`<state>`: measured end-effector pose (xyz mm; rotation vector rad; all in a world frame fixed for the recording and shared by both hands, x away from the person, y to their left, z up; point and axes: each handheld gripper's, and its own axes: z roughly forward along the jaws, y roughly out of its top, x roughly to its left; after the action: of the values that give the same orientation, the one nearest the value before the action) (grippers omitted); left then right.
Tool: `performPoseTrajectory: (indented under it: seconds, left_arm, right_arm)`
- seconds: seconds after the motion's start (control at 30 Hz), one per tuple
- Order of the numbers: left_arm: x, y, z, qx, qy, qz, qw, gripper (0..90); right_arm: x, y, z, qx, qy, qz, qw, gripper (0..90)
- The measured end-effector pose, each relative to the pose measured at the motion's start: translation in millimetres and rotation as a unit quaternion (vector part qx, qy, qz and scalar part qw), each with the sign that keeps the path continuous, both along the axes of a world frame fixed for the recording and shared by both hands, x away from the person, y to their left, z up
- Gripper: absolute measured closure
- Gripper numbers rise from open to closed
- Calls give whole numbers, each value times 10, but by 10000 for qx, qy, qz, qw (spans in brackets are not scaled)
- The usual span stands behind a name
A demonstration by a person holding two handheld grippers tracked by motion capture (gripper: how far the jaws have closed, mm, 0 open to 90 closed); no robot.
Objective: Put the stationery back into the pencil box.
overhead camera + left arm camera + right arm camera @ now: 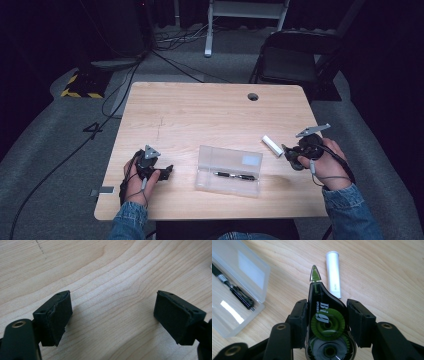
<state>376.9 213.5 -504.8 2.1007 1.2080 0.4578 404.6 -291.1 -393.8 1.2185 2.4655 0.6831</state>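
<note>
A black and green correction tape roller [324, 315] sits between the jaws of my right gripper [327, 320], which is shut on its body; its green tip points away from me, just above the wood. Beside that tip lies a white cap-like stick [333, 273]. In the high view the right gripper [287, 152] is at the table's right, by the white stick [272, 145]. A clear plastic case [230, 170] lies open in the middle front with a black pen [235, 175] inside. My left gripper [167, 170] rests open at the front left, with bare wood between its jaws [112, 315].
The wooden table [200, 115] has a cable hole [253, 96] near its far edge. A black folding chair [295, 60] stands beyond the far right corner. Cables run over the grey floor at the left.
</note>
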Motion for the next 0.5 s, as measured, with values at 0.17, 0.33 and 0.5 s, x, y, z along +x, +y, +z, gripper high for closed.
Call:
performPoseTrajectory:
  seconds: [0.17, 0.33, 0.5]
  left_arm:
    - [0, 0, 0, -1, 1, 2, 10000, 157]
    - [0, 0, 0, 1, 0, 1, 10000, 156]
    - [0, -1, 0, -2, 0, 2, 10000, 157]
  right_arm:
    - [-30, 38, 37, 36, -113, 53, 9999, 534]
    - [-61, 99, 55, 62, -180, 160, 9997, 534]
    - [-98, 185, 73, 128, -228, 336, 9991, 534]
